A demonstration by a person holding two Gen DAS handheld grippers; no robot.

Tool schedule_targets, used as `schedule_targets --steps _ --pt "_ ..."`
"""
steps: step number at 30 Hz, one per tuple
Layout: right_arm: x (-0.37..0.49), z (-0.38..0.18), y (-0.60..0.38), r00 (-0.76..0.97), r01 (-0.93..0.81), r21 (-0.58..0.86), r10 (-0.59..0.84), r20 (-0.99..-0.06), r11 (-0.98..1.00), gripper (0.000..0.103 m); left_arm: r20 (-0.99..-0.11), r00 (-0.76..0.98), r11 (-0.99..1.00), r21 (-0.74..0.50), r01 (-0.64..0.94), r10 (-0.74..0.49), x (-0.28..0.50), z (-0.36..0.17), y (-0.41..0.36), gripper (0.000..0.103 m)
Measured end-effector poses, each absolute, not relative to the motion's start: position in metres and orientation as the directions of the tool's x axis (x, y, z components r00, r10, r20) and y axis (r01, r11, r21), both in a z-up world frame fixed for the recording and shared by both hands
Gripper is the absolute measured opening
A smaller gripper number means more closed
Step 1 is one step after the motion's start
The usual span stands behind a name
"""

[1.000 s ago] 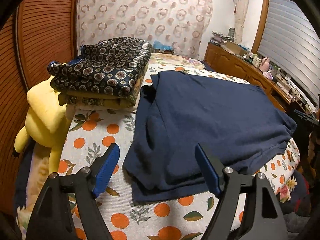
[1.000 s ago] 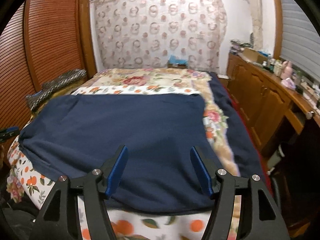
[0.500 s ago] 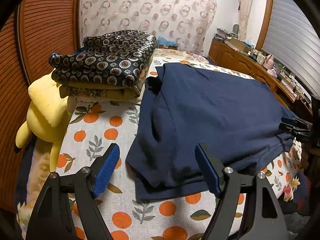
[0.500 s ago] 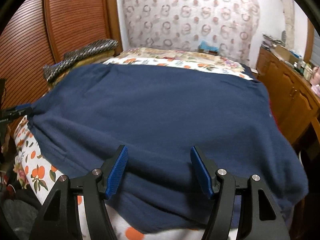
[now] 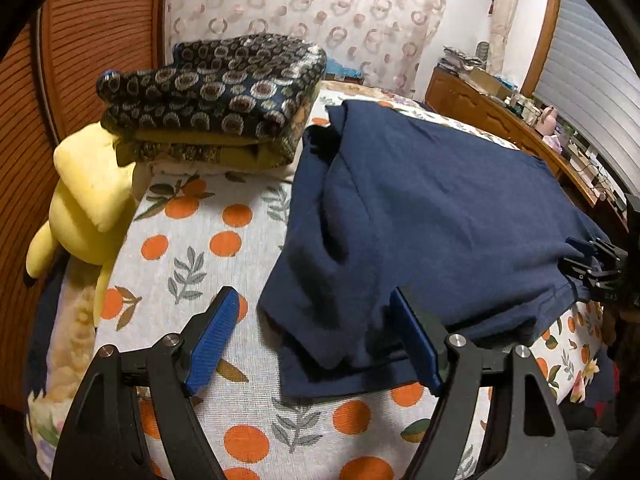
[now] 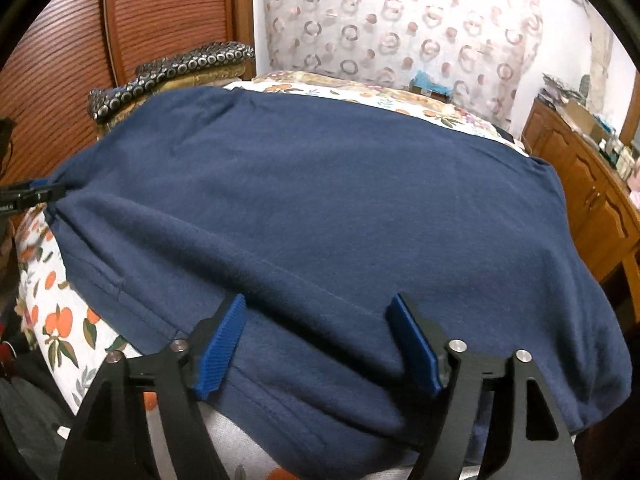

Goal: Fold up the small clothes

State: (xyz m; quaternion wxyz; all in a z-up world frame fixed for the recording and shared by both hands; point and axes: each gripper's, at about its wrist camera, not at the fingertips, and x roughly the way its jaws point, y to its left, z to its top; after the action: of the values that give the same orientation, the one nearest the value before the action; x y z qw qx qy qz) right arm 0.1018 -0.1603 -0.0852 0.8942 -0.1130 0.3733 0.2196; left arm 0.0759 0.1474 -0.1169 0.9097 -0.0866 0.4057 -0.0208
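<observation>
Both tongs gape: left tongs (image 5: 314, 336) wide over the navy shirt's (image 5: 420, 216) six-o'clock hem, right tongs (image 6: 318, 344) opening, pads clear of cloth. Shirt lies on the bed (image 5: 224, 248); folded pile (image 5: 216, 96) at eleven o'clock.

Your left wrist view looks forward and down along the left tongs (image 5: 314, 338) from the bed's (image 5: 208, 248) near left corner, facing the curtained far wall — close over the orange-print cover. Your right wrist view sits further right, nearer still, angled down over the hem of the navy garment (image 6: 320, 208). Both views share that garment, the folded patterned pile (image 5: 224, 92) by the wooden doors, and the curtain (image 6: 400, 20) — each also catches the other tongs at its edge.
</observation>
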Motion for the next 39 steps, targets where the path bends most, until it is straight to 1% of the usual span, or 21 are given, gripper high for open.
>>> schedule_targets --steps 5,12,21,22,24,25,27,28,30,33,35,39 --pt "0.108 -0.083 -0.157 0.621 -0.471 -0.030 0.307 -0.721 0.881 0.082 -0.734 0.671 0.986 -0.164 -0.032 -0.100 0.077 -0.118 0.146 0.078" --pt "0.095 -0.087 -0.150 0.620 -0.452 -0.033 0.288 -0.730 0.891 0.089 -0.736 0.672 0.989 -0.142 -0.034 -0.082 0.078 -0.119 0.143 0.078" --pt "0.090 -0.088 -0.149 0.626 -0.413 -0.029 0.261 -0.735 0.910 0.090 -0.738 0.671 0.991 -0.128 -0.030 -0.075 0.080 -0.120 0.142 0.078" --pt "0.090 -0.088 -0.150 0.627 -0.415 -0.029 0.263 -0.734 0.909 0.091 -0.737 0.672 0.992 -0.127 -0.025 -0.078 0.080 -0.121 0.142 0.075" --pt "0.088 -0.088 -0.150 0.627 -0.415 -0.031 0.262 -0.734 0.909 0.091 -0.730 0.677 0.991 -0.132 -0.006 -0.093 0.080 -0.120 0.140 0.054" --pt "0.088 -0.088 -0.151 0.627 -0.415 -0.031 0.261 -0.734 0.909 0.091 -0.730 0.675 0.991 -0.137 0.003 -0.103 0.080 -0.119 0.140 0.047" --pt "0.089 -0.087 -0.151 0.625 -0.418 -0.029 0.264 -0.735 0.908 0.092 -0.731 0.666 0.986 -0.160 0.042 -0.147 0.080 -0.119 0.139 0.017" --pt "0.089 -0.087 -0.152 0.624 -0.419 -0.029 0.264 -0.736 0.908 0.092 -0.728 0.661 0.981 -0.182 0.069 -0.182 0.080 -0.118 0.137 0.013" --pt "0.089 -0.087 -0.154 0.621 -0.421 -0.028 0.266 -0.737 0.906 0.092 -0.718 0.672 0.981 -0.174 0.081 -0.183 0.079 -0.114 0.133 0.010" --pt "0.089 -0.086 -0.156 0.621 -0.417 -0.027 0.263 -0.738 0.909 0.092 -0.676 0.695 0.967 -0.222 0.124 -0.245 0.079 -0.099 0.128 0.009" --pt "0.089 -0.085 -0.162 0.629 -0.410 -0.027 0.262 -0.732 0.912 0.092 -0.645 0.717 0.963 -0.222 0.155 -0.264 0.083 -0.082 0.121 0.009" --pt "0.080 -0.076 -0.181 0.653 -0.413 0.042 0.328 -0.682 0.910 0.092 -0.593 0.736 0.945 -0.230 0.234 -0.326 0.097 -0.050 0.099 0.009"
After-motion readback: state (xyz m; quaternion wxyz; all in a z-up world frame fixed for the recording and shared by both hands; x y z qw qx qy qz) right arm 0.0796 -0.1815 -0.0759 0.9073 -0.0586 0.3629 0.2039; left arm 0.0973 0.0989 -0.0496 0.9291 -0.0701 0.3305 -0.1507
